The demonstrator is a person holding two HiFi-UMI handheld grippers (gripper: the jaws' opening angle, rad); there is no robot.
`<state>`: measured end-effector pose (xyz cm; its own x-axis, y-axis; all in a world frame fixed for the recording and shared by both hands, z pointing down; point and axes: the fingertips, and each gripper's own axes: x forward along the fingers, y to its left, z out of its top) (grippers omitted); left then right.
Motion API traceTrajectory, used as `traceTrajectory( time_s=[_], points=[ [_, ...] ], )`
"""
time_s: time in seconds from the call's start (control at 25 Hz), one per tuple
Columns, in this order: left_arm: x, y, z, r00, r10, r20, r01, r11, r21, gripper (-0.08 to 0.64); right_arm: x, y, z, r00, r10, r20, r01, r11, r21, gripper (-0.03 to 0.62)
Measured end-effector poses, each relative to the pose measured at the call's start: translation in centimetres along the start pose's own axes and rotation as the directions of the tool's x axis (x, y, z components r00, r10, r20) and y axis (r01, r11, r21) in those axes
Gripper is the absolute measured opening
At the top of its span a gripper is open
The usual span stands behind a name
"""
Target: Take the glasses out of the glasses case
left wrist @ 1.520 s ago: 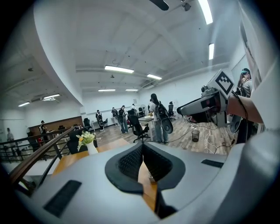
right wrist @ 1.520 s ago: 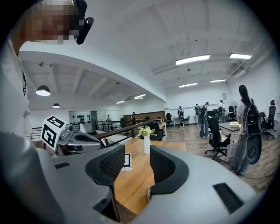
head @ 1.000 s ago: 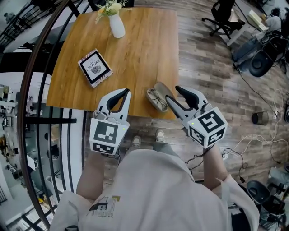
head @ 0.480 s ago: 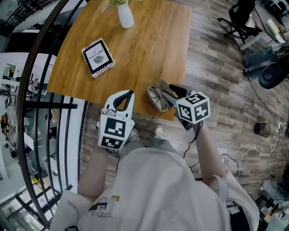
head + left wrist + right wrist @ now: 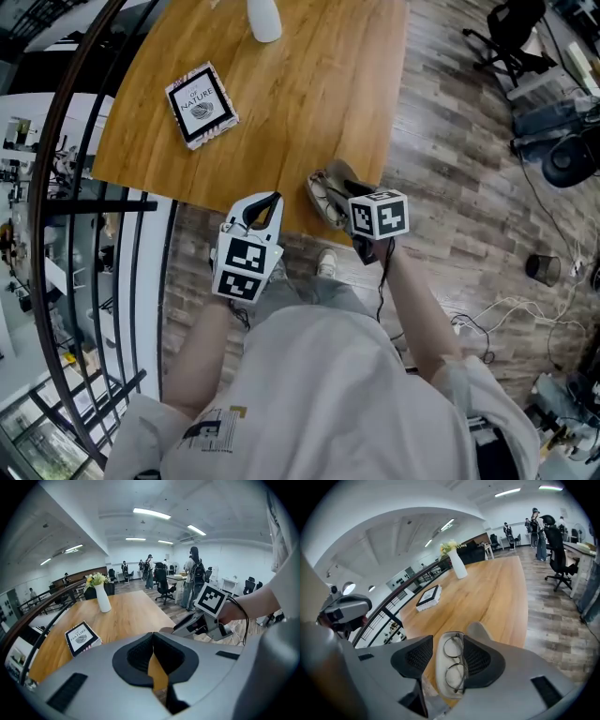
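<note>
The open glasses case (image 5: 449, 674) lies at the near edge of the wooden table (image 5: 309, 84), lid (image 5: 481, 631) folded back. The round-lensed glasses (image 5: 455, 663) rest inside the case. My right gripper (image 5: 447, 641) is open and its jaws stand either side of the case, the right jaw close against its rim. In the head view the case (image 5: 325, 199) shows just left of the right gripper's marker cube (image 5: 379, 214). My left gripper (image 5: 273, 198) is shut and holds nothing, hovering at the table edge left of the case.
A book (image 5: 201, 105) lies on the table's left part and a white vase (image 5: 263, 19) with flowers stands at the far side. A dark railing (image 5: 131, 234) runs left of the table. An office chair (image 5: 516, 28) and floor cables (image 5: 506, 309) are to the right.
My right gripper has moved in toward the case and now has it between its jaws. The left gripper stays shut near the table edge.
</note>
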<state>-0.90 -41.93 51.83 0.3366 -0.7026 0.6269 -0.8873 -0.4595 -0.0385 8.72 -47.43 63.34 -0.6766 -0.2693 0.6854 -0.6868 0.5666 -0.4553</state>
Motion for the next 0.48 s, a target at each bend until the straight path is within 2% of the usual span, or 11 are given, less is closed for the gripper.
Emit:
traceTrajectory(
  time_s=[0.24, 0.48],
  points=[
    [1.0, 0.6, -3.4, 0.998, -0.015, -0.056, 0.012, 0.998, -0.062, 0.017, 3.3, -1.1, -2.4, 0.995, -0.025, -0.098, 0.021, 0.999, -0.038, 0.213],
    [0.6, 1.4, -4.9, 0.996, -0.022, -0.088, 0.015, 0.997, -0.08, 0.017, 5.2, -2.2, -4.7, 0.981, -0.077, -0.177, 0.076, 0.997, -0.014, 0.215]
  ],
)
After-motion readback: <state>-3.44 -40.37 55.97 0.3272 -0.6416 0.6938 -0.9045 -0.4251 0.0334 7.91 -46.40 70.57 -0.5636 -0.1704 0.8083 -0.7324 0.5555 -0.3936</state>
